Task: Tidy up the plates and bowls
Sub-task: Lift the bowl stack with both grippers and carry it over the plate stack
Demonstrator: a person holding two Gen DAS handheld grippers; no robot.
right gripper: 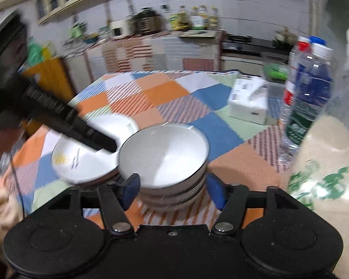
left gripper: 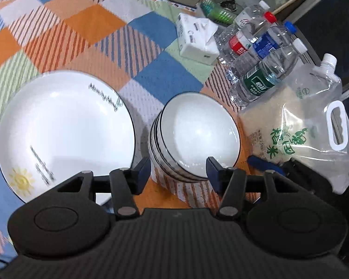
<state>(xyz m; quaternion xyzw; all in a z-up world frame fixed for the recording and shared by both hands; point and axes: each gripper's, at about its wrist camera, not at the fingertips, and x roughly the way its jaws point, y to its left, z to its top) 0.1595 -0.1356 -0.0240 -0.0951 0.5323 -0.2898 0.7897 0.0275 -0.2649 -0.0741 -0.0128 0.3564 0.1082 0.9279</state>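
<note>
On the checked tablecloth (left gripper: 100,23), stacked bowls (left gripper: 193,134) are seen beside the plate (left gripper: 62,127); right gripper (right gripper: 172,190) and left gripper (left gripper: 178,172), jaws apart, are best centred before any squeeze is applied.

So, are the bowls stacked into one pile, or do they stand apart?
Stacked. The bowls sit nested in one upright pile beside the plate; several dark rims show one under another on the pile's side in both views.
</note>
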